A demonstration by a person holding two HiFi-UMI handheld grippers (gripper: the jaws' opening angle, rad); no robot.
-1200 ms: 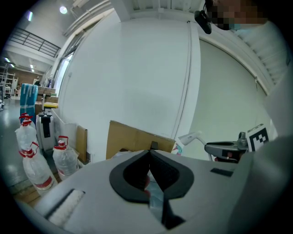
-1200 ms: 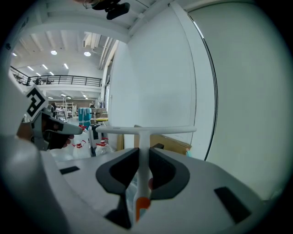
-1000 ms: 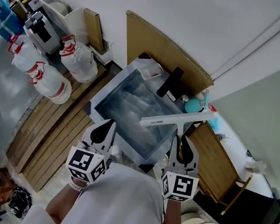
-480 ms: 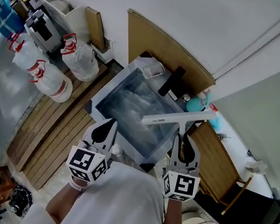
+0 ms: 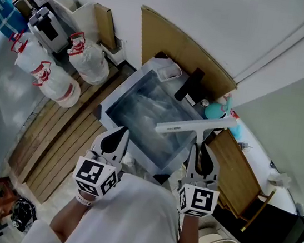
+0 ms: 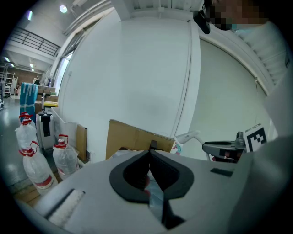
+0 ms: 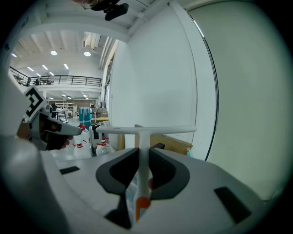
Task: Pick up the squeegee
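Firmly, my right gripper clamps the squeegee by its handle: light, rigid plastic, I judge. Left gripper closed, empty.

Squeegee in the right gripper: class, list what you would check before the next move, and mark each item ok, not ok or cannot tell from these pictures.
1. Right gripper shut on the squeegee handle: ok.
2. Handle centred between the jaws, with the blade level across the top: ok.
3. Squeegee held in the air, touching nothing but the jaws, above the glassy panel: ok.
4. Left gripper shut, empty and apart from the squeegee: ok.
5. Grip firm enough not to slip: cannot tell.
6. Gap between the blade and the wall ahead: cannot tell.
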